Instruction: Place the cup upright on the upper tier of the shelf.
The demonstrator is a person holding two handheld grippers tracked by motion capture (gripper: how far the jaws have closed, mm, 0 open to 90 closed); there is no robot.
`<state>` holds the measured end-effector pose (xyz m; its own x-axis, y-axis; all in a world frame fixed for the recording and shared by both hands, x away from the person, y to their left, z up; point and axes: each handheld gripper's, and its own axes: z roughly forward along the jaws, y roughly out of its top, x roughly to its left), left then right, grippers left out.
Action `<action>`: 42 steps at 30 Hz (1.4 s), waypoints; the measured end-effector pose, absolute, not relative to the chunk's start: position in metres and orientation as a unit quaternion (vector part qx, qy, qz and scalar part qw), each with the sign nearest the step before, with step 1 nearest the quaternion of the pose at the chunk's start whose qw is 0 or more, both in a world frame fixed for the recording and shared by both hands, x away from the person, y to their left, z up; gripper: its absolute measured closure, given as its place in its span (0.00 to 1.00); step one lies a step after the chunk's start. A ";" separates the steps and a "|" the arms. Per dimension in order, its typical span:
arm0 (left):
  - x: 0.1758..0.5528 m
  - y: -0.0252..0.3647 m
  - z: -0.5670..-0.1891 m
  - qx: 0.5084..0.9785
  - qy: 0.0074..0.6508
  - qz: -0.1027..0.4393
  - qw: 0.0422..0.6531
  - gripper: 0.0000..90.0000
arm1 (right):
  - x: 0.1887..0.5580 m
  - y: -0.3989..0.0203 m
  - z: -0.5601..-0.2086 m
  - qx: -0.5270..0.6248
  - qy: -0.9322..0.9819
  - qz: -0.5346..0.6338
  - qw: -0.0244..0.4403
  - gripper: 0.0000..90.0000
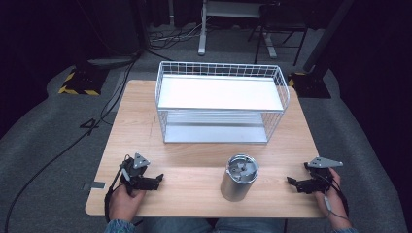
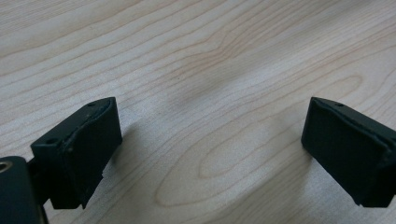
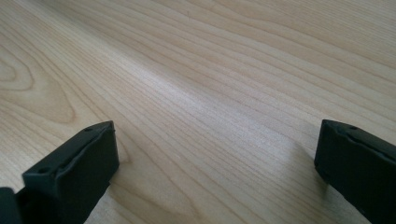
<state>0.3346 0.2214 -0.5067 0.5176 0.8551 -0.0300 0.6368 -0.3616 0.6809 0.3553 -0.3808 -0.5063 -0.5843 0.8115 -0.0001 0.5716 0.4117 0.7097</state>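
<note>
While both your hands rest low at the near edge of the table [image 1: 145, 104], the steel tumbler [image 1: 239, 178] stands upright between them — well apart from each. Your left gripper [image 1: 156, 180] has its jaws spread wide over bare wood, and your right gripper [image 1: 291, 181] is just as wide, nothing between them. Beyond the tumbler sits the white wire rack [image 1: 221, 102].
</note>
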 end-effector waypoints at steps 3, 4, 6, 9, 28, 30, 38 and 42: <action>0.335 0.221 -0.507 0.808 0.462 0.167 0.326 0.06 | 0.355 -0.381 -0.506 0.421 0.822 0.342 0.175 0.00; 0.335 0.221 -0.507 0.808 0.462 0.167 0.325 0.06 | 0.355 -0.381 -0.506 0.424 0.820 0.341 0.177 0.00; 0.335 0.221 -0.507 0.808 0.463 0.167 0.325 0.06 | 0.355 -0.381 -0.506 0.427 0.818 0.340 0.180 0.00; 0.335 0.221 -0.507 0.808 0.463 0.167 0.325 0.06 | 0.355 -0.380 -0.506 0.431 0.817 0.339 0.181 0.00; 0.335 0.221 -0.507 0.807 0.464 0.168 0.325 0.06 | 0.349 -0.384 -0.488 0.437 0.799 0.379 0.164 0.00; 0.335 0.221 -0.507 0.807 0.464 0.168 0.325 0.06 | 0.346 -0.382 -0.481 0.432 0.800 0.384 0.160 0.00; 0.335 0.221 -0.507 0.807 0.464 0.168 0.325 0.06 | 0.327 -0.365 -0.449 0.398 0.798 0.422 0.164 0.00; 0.335 0.221 -0.507 0.807 0.464 0.168 0.325 0.06 | 0.319 -0.358 -0.437 0.384 0.794 0.442 0.163 0.00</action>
